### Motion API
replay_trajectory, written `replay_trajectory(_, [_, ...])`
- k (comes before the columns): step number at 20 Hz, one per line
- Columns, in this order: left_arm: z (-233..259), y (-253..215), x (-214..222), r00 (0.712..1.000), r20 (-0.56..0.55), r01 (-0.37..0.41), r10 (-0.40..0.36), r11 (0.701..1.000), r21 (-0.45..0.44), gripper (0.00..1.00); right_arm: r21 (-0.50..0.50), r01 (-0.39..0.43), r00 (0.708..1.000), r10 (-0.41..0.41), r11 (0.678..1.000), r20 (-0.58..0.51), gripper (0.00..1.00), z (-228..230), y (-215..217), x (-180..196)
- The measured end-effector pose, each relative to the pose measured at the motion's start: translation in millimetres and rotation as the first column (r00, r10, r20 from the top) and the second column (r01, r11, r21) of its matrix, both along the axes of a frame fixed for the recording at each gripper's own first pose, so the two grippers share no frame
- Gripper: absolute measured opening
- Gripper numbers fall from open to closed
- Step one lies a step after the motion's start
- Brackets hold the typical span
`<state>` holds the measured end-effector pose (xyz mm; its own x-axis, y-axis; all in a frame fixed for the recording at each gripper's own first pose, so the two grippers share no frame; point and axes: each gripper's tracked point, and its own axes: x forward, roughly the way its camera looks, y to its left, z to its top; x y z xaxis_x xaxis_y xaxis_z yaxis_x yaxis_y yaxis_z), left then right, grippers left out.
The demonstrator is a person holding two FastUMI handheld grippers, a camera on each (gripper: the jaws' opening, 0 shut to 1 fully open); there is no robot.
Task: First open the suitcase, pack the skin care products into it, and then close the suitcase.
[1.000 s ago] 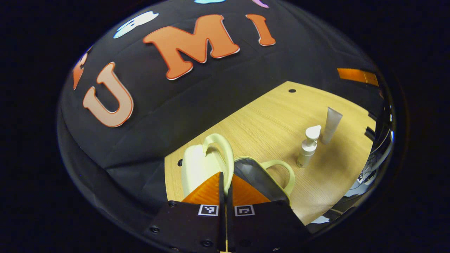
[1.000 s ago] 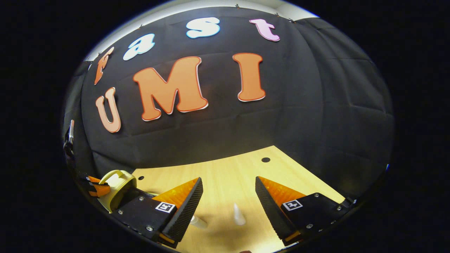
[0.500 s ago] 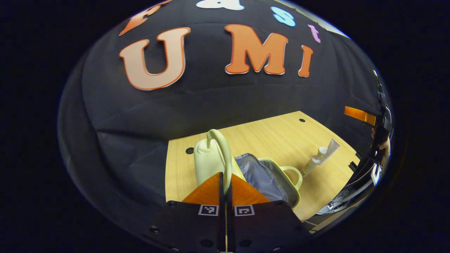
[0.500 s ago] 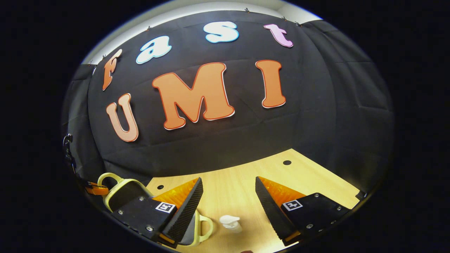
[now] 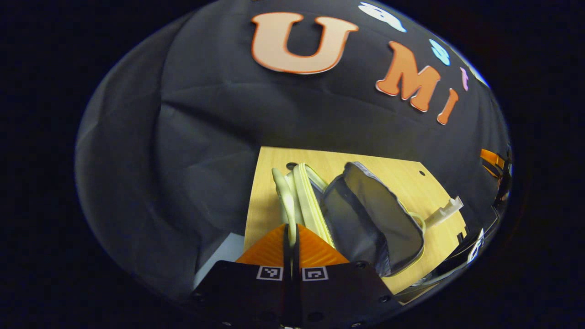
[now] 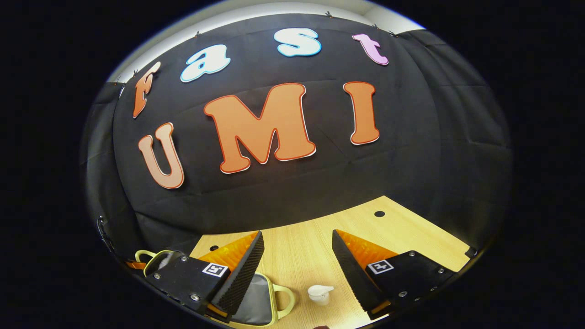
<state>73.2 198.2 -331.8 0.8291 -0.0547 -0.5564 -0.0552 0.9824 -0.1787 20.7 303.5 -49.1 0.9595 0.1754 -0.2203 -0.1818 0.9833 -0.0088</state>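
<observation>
Lying open on the pale wooden table (image 5: 269, 192), the suitcase (image 5: 365, 219) shows grey lining; the left gripper (image 5: 291, 228) is clenched on its handle (image 5: 284, 196). The right gripper (image 6: 297, 256) hangs released above a pump bottle (image 6: 320, 293).

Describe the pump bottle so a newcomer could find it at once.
Start at the light wooden table under the black cloth wall. On it lies the opened pale yellow suitcase with grey lining; just beyond its looped handle stands the small white plastic pump bottle, between the spread fingers of the right gripper. Its beaked pump head sets it apart.
</observation>
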Motion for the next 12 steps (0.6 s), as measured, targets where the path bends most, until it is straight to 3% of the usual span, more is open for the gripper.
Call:
replay_trajectory(6, [-72.8,22.8,-7.3,0.991,-0.123,-0.079,0.055,0.978,-0.194,0.01,-0.043,0.006,1.000,-0.007,0.999,-0.027,0.95,-9.1,7.5,-7.0])
replay_trajectory(10, [-112.5,26.1,-14.7,0.969,-0.223,-0.151,0.108,0.971,-0.185,0.06,-0.088,0.016,1.000,-0.018,0.996,-0.023,0.95,-10.7,5.3,-5.6])
replay_trajectory(12, [-108.8,35.6,-19.5,0.966,-0.224,-0.163,0.127,0.974,-0.154,0.14,-0.087,0.019,0.999,-0.021,0.996,-0.028,0.95,-11.7,3.4,-5.1])
